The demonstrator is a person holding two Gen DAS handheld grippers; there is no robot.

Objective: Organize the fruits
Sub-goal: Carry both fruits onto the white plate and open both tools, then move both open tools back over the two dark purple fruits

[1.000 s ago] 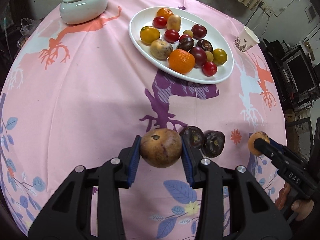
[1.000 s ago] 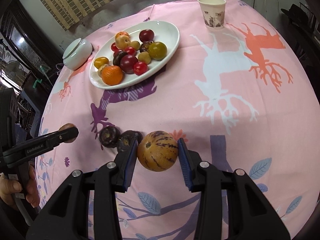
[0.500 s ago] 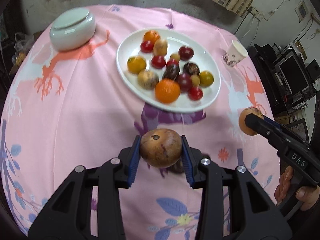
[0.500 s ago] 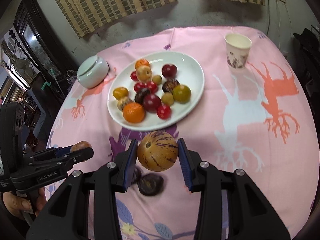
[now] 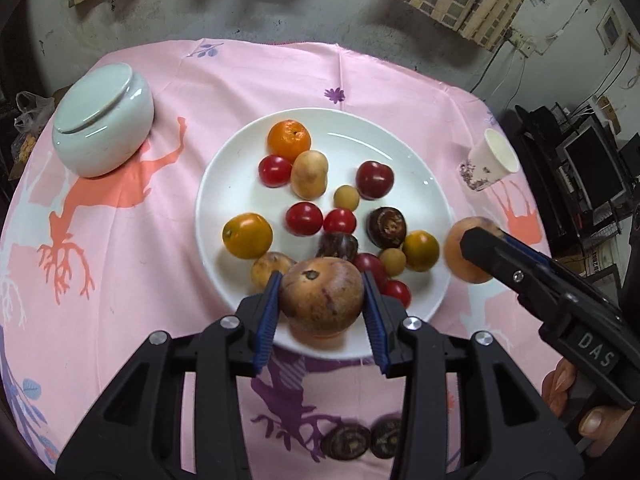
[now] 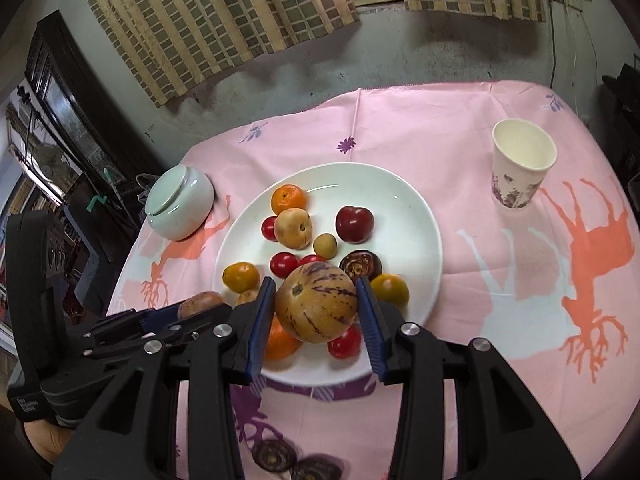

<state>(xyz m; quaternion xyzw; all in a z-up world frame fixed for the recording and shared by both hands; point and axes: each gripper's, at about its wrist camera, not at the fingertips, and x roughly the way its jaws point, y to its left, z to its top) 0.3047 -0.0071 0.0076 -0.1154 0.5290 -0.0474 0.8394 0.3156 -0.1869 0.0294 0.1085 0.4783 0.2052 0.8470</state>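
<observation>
**Two fruits over the plate**

Both grippers tilt steeply down above the near rim of the white plate (image 5: 424, 184). The left gripper (image 5: 320, 304) grasps a brown fruit (image 5: 322, 300), jaws easing apart. The right gripper (image 6: 316, 306) grasps a striped melon (image 6: 316, 302), likewise loosening.

My way onto the plate (image 6: 416, 216) is crowded with fruit; only its far right part lies bare. Open cloth (image 6: 472, 380) lies right, up to the cup (image 6: 522, 168).
</observation>
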